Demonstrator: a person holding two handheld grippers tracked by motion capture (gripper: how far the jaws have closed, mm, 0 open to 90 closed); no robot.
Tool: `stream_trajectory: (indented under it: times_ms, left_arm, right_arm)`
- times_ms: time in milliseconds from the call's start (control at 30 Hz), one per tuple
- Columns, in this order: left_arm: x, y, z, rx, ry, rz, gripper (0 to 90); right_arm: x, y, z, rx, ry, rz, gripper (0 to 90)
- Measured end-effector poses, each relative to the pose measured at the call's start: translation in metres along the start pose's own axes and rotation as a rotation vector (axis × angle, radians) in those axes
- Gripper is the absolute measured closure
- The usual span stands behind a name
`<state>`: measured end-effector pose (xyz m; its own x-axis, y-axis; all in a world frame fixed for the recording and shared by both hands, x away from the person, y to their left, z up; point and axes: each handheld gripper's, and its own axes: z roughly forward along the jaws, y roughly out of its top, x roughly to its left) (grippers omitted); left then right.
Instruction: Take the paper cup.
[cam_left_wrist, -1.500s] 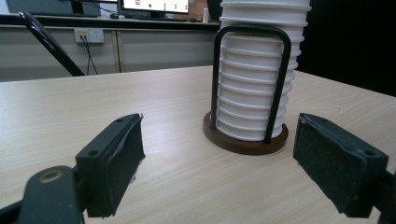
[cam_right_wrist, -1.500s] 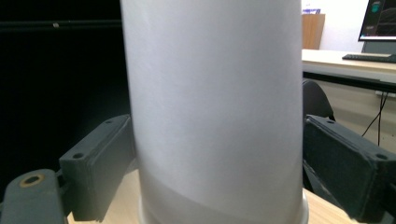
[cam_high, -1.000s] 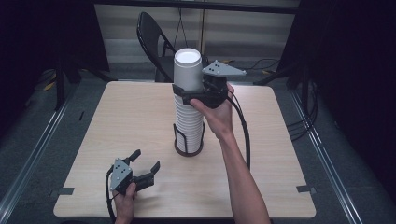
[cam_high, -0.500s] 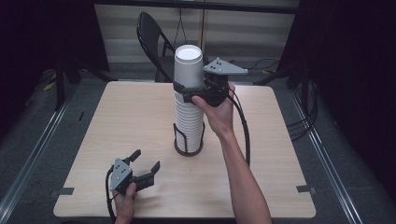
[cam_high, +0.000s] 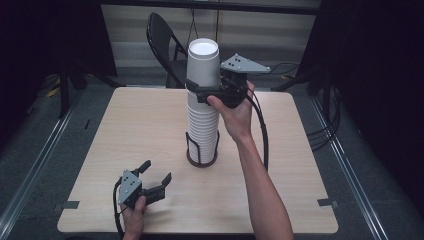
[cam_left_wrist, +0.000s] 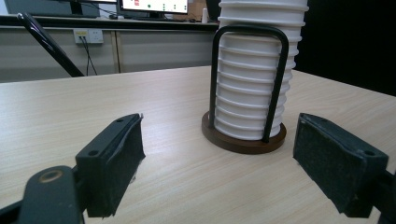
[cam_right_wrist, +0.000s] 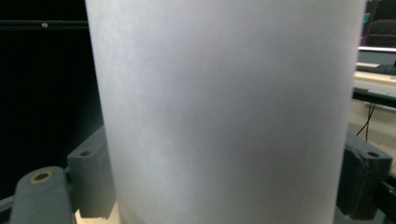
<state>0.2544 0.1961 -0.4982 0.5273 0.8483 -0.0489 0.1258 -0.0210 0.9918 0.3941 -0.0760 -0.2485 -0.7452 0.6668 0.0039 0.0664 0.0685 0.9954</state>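
Here the top paper cup (cam_high: 203, 62) sits at the head of the tall cup stack (cam_high: 202, 117), which stands in a wire holder (cam_high: 202, 150) at the middle of the table (cam_high: 300, 165). The right gripper (cam_high: 206, 91) is clamped around that cup's wall, one jaw on each side. Near the table's front-left corner, well apart from the stack, the left gripper (cam_high: 155, 175) rests with its jaws spread wide, gripping nothing.

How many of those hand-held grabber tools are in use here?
2. The right gripper is clamped around the top cup of the stack; the left gripper rests open near the table's front edge.
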Motion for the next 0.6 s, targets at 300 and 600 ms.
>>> stream_trajectory:
  times_ms: [300,600]
  left_arm:
    - [0.0,0.0,0.0,0.0,-0.001,-0.002,16.0]
    - [0.0,0.0,0.0,0.001,-0.003,-0.004,16.0]
  right_arm:
    - [-0.001,0.013,-0.001,-0.041,0.007,0.01,13.4]
    - [0.0,0.023,-0.001,-0.057,0.005,0.008,13.5]
